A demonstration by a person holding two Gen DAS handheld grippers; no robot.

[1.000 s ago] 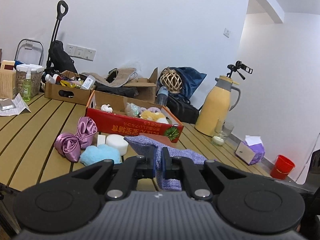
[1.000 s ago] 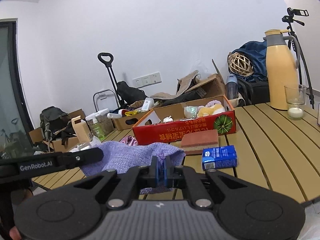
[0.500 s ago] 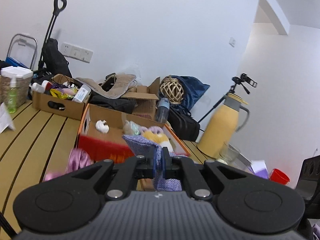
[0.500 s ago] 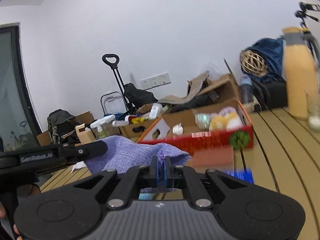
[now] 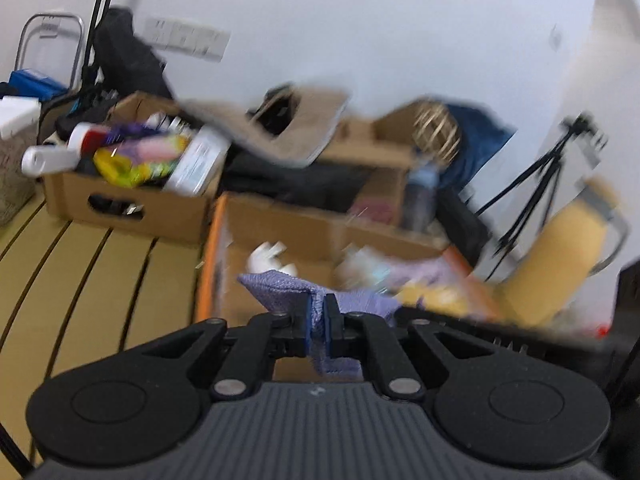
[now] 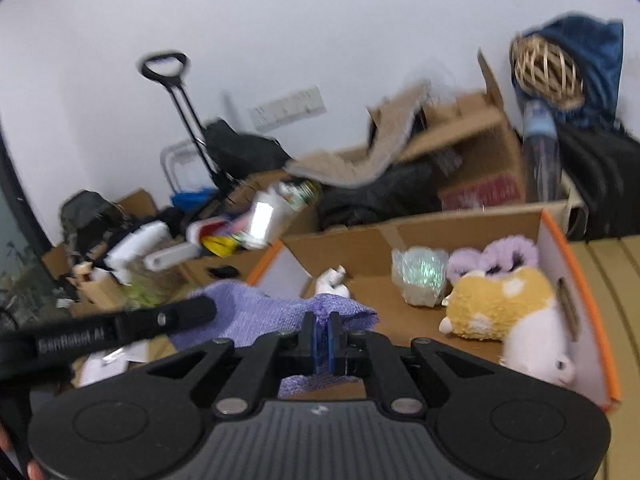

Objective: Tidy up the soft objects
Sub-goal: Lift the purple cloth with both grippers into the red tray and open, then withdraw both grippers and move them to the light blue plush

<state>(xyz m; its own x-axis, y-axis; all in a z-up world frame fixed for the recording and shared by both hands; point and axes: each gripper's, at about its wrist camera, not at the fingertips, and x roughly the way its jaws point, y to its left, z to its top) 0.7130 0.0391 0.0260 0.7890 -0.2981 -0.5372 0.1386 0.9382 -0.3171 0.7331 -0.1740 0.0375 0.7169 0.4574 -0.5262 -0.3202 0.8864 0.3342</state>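
Over the orange-edged cardboard box (image 6: 552,240), the purple cloth (image 6: 256,312) hangs stretched between both grippers: left gripper (image 5: 319,320) clamped on one corner, right gripper (image 6: 323,340) pinching another, near the yellow plush (image 6: 500,304) inside.

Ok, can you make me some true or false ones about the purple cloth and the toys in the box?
1. Both hand-held grippers pinch the purple cloth. True: the left hand-held gripper and the right hand-held gripper are shut on it.
2. The box is empty. False: it already holds soft things.
3. A yellow and white plush toy lies in the box. True.
4. The cloth is red. False: it is purple.
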